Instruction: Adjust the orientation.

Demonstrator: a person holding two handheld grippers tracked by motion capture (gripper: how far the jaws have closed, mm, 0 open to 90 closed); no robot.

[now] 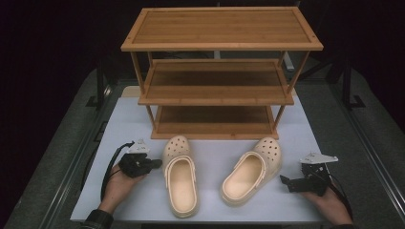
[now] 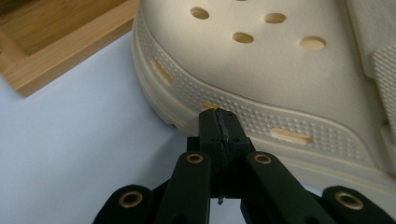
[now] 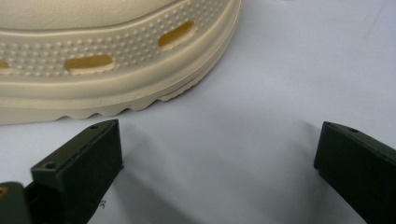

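Left gripper view showed the left gripper (image 2: pixel 219 133) with its jaws pressed together, nothing between them, tips at or just short of the dotted sole rim of the left clog (image 2: pixel 261 60); contact could not be confirmed. A corner of the rack (image 2: pixel 56 42) lay beyond the toe. Right gripper view showed the right gripper (image 3: pixel 219 154) with jaws wide apart and empty, bare table (image 3: pixel 289 70) between them, and the ribbed sole of the right clog (image 3: pixel 107 65) just ahead, apart from both jaws.

High view placed both clogs on the white table (image 1: pixel 210 152), toes toward the three-shelf rack (image 1: pixel 217 71). The left clog (image 1: pixel 180 174) sat straight; the right clog (image 1: pixel 250 171) was angled, toe to the right. The left gripper (image 1: pixel 155 164) rested just left of its clog, the right gripper (image 1: pixel 286 181) near the other's outer side. Open table lay between the clogs and along the front edge; little lay between toes and rack. The shelves appeared bare. High view alone showed the hands (image 1: pixel 122 183).
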